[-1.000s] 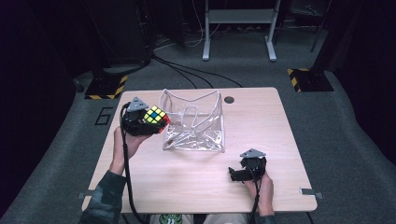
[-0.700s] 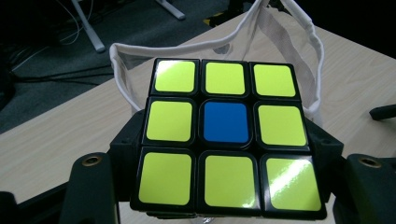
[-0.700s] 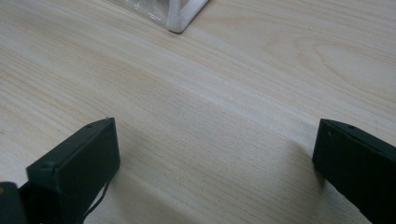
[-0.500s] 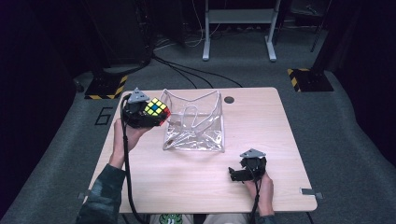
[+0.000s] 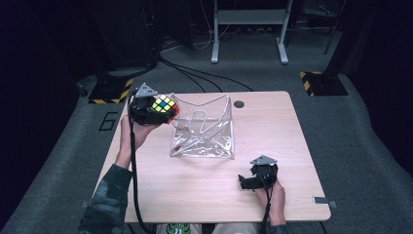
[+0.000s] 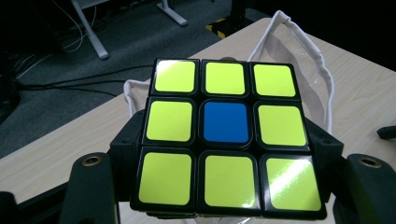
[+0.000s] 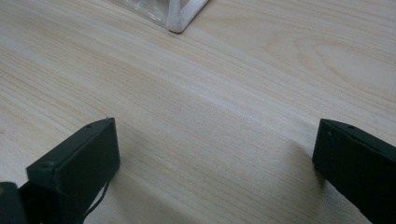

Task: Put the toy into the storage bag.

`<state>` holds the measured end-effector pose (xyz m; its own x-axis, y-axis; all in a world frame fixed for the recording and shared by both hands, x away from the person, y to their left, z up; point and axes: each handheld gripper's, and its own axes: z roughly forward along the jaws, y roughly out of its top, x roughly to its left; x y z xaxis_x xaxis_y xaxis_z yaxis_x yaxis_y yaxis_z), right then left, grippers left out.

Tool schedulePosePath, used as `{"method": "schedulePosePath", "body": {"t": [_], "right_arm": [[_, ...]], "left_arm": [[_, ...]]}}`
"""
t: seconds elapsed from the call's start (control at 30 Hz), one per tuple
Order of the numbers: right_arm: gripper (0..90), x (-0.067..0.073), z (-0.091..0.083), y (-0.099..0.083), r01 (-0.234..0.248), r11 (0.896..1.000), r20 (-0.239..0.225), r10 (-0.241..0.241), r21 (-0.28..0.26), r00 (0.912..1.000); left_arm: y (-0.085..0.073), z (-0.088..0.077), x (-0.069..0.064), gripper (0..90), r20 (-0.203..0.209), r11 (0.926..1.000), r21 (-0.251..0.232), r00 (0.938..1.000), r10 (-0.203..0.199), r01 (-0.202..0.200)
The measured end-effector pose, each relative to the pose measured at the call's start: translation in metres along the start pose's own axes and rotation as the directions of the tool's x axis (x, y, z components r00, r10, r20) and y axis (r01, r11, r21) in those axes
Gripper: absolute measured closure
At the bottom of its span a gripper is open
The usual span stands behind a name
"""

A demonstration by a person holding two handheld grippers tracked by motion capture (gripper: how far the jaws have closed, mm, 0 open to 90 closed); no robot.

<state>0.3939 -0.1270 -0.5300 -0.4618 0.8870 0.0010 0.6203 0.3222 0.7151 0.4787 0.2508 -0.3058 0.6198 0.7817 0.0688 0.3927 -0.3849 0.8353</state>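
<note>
A puzzle cube with a yellow face and a blue centre is clamped between the jaws of my left gripper, held in the air at the left rim of a clear plastic bag with white edging. My right gripper rests low over the wooden table near its front right. Its jaws stand wide apart with bare wood between them. A corner of the bag shows beyond them.
The bag stands open in the middle of the table. A round cable hole lies behind it. Cables run over the grey floor past the table's far edge, beside a desk frame.
My left hand has lifted the cube and carried it up and to the right, towards the bag's left rim. The right gripper has stayed where it was.
</note>
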Motion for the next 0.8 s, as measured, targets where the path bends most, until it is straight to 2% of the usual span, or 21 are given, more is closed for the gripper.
{"method": "schedulePosePath", "body": {"t": [0.43, 0.8], "right_arm": [[0.0, 0.0, 0.0, 0.0, 0.001, 1.0, 0.0, -0.001, 0.0, 1.0], [0.0, 0.0, 0.0, 0.0, 0.0, 1.0, 0.0, 0.0, 0.0, 1.0]], "left_arm": [[0.01, 0.011, 0.007, 34.1, -0.007, 0.9999, 0.001, 0.9998, -0.017, 0.017], [0.017, 0.028, 0.01, 34.1, -0.007, 0.9994, 0.014, 0.9994, -0.033, 0.033]]}}
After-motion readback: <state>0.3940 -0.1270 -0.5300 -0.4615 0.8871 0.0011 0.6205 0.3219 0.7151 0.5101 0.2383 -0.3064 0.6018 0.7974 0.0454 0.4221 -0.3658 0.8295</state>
